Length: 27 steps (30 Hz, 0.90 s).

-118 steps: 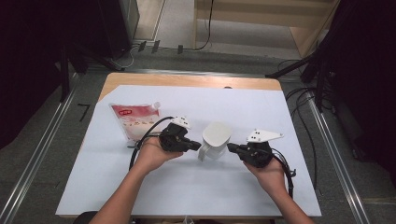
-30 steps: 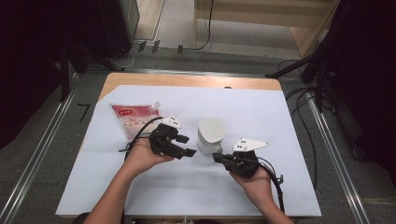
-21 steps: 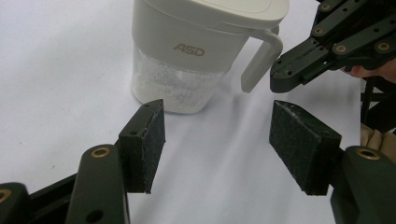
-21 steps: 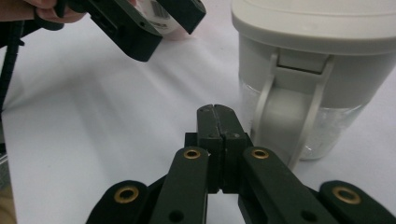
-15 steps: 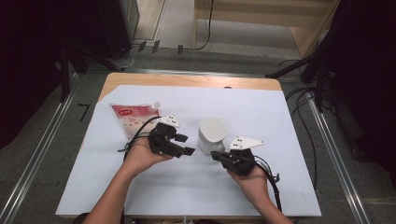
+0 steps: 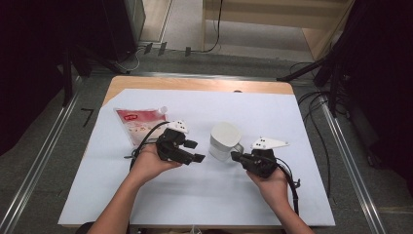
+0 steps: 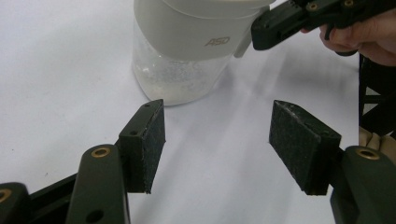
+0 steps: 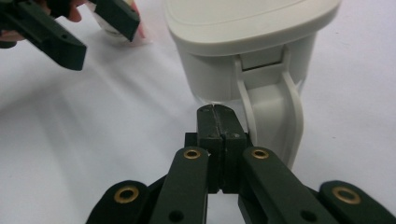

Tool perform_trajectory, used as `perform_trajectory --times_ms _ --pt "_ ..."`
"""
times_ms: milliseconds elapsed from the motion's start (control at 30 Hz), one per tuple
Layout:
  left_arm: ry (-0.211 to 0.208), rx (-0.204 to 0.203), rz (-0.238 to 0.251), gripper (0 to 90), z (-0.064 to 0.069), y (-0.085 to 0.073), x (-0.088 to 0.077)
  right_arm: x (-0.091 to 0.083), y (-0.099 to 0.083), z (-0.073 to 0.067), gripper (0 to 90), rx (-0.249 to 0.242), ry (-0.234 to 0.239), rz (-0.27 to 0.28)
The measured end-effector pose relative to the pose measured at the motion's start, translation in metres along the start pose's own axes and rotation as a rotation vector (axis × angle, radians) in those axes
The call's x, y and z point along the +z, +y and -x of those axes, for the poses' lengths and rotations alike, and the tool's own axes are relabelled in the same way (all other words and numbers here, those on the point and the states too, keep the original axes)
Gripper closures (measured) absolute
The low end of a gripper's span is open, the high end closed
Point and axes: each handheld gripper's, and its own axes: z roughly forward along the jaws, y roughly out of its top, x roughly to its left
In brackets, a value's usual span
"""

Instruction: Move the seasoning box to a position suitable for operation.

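Note:
A white lidded jug [image 6: 224,140] with a clear lower body stands mid-table, its handle [image 8: 275,116] turned toward my right gripper. My right gripper [image 6: 234,156] is shut with nothing between its pads, its tip [image 8: 217,112] low against the jug just beside the handle. My left gripper [image 6: 195,151] is held open a short way left of the jug and points at it. In the left gripper view its pads [image 7: 149,140] stand wide apart over bare table, with the jug [image 7: 187,51] ahead and the right gripper [image 7: 261,32] at the handle.
A red and white pouch [image 6: 141,124] lies flat at the back left, behind my left hand. A white sheet [image 6: 195,195] covers the wooden table [image 6: 195,84]. Cables trail from both grippers, and dark equipment stands around the table.
My right gripper has shifted slightly right and away from the person, still shut at the jug's handle. The left gripper has stayed in place and open.

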Motion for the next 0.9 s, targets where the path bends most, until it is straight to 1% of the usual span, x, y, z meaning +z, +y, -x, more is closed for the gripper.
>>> perform_trajectory --times_ms 67,100,133,167,200,267,300,333,367,400,467,500,533,567,600,633,700,767,800,833,867,900 --pt "0.003 -0.004 -0.007 35.3 0.000 0.000 0.001 -0.002 0.001 0.007 90.0 0.009 -0.015 0.002" --pt "0.007 -0.004 -0.005 32.7 0.001 0.001 0.003 -0.003 0.001 0.010 90.0 0.010 -0.017 0.001" --pt "0.014 -0.002 -0.007 32.7 0.001 0.001 0.003 -0.003 0.001 0.010 90.0 0.010 -0.017 0.001" --pt "0.017 0.014 0.000 30.6 0.002 0.002 0.004 -0.004 0.002 0.014 90.0 0.016 -0.022 0.001" --pt "0.017 0.014 0.000 29.3 0.002 0.002 0.004 -0.004 0.002 0.014 90.0 0.016 -0.022 0.001" --pt "0.018 0.018 0.007 28.5 0.004 0.003 0.005 -0.006 0.003 0.019 90.0 0.038 -0.017 0.007" --pt "0.022 0.020 0.012 25.6 0.004 0.003 0.006 -0.007 0.004 0.022 90.0 0.041 -0.022 0.012" --pt "0.025 0.019 0.013 25.6 0.004 0.004 0.006 -0.007 0.004 0.022 90.0 0.041 -0.022 0.012" --pt "0.022 0.011 0.015 25.0 0.004 0.004 0.006 -0.007 0.004 0.023 90.0 0.036 -0.026 0.012" --pt "0.019 0.013 0.012 24.3 0.004 0.005 0.006 -0.007 0.005 0.025 90.0 0.036 -0.030 0.006" --pt "-0.008 0.020 0.033 23.0 0.003 0.005 0.007 -0.006 0.006 0.027 90.0 0.037 -0.037 0.003" --pt "-0.009 0.018 0.038 22.3 0.004 0.006 0.008 -0.006 0.006 0.029 90.0 0.034 -0.040 0.000" --pt "-0.016 0.018 0.034 21.7 0.004 0.006 0.008 -0.004 0.007 0.032 90.0 0.031 -0.047 0.003" --pt "-0.018 0.019 0.033 21.7 0.005 0.007 0.009 -0.004 0.007 0.032 90.0 0.031 -0.047 0.003" --pt "-0.014 0.015 0.020 21.5 0.005 0.008 0.011 -0.004 0.007 0.036 90.0 0.036 -0.052 -0.001" --pt "-0.008 0.015 0.016 20.5 0.005 0.008 0.013 -0.004 0.007 0.038 90.0 0.050 -0.052 -0.002" --pt "-0.005 0.013 0.008 19.8 0.005 0.009 0.013 -0.004 0.007 0.039 90.0 0.054 -0.054 0.003" --pt "0.001 0.011 0.013 18.4 0.005 0.010 0.014 -0.003 0.008 0.041 90.0 0.046 -0.061 0.001" --pt "-0.003 0.010 0.017 17.9 0.005 0.010 0.015 -0.002 0.010 0.043 90.0 0.038 -0.067 -0.013" --pt "-0.010 0.006 0.014 18.3 0.004 0.010 0.015 -0.002 0.010 0.043 90.0 0.032 -0.073 -0.013" --pt "-0.009 0.006 0.008 18.9 0.004 0.010 0.015 -0.001 0.011 0.045 90.0 0.033 -0.075 -0.012" --pt "-0.003 0.008 0.011 18.8 0.004 0.010 0.016 -0.001 0.011 0.047 90.0 0.030 -0.081 -0.011"
